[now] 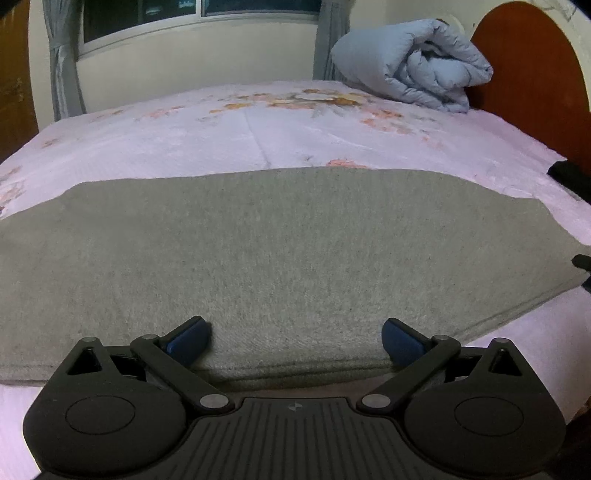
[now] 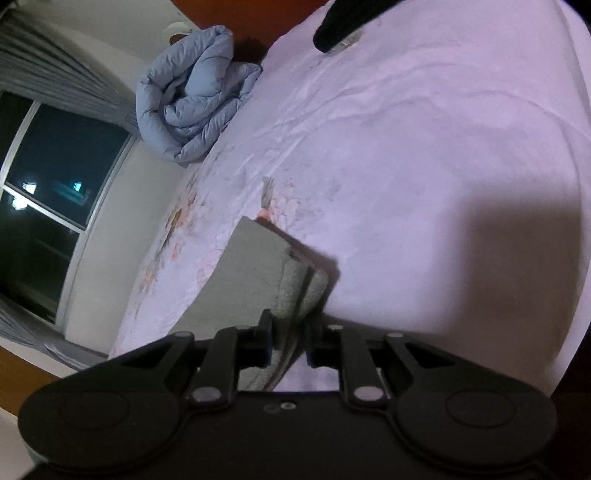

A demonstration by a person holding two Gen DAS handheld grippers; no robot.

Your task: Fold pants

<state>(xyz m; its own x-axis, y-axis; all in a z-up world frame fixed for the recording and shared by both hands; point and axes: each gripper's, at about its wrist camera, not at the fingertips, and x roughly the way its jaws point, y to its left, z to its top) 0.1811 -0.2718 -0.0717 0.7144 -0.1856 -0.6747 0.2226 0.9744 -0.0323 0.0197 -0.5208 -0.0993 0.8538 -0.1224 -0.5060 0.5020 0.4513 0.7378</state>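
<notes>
Grey pants [image 1: 280,251] lie spread flat across the near part of the bed. My left gripper [image 1: 295,341] is open, its blue-padded fingers wide apart right at the pants' near folded edge, holding nothing. In the right wrist view the camera is tilted; my right gripper [image 2: 289,341] is shut on a thick folded end of the grey pants [image 2: 291,291], lifted a little off the sheet and casting a shadow on it.
The bed has a pale pink floral sheet [image 1: 258,125]. A rolled light-blue duvet [image 1: 417,62] lies at the far right by the brown headboard [image 1: 535,66]; it also shows in the right wrist view [image 2: 195,96]. A window and grey curtains stand behind. A black object [image 2: 340,18] lies near the bed's corner.
</notes>
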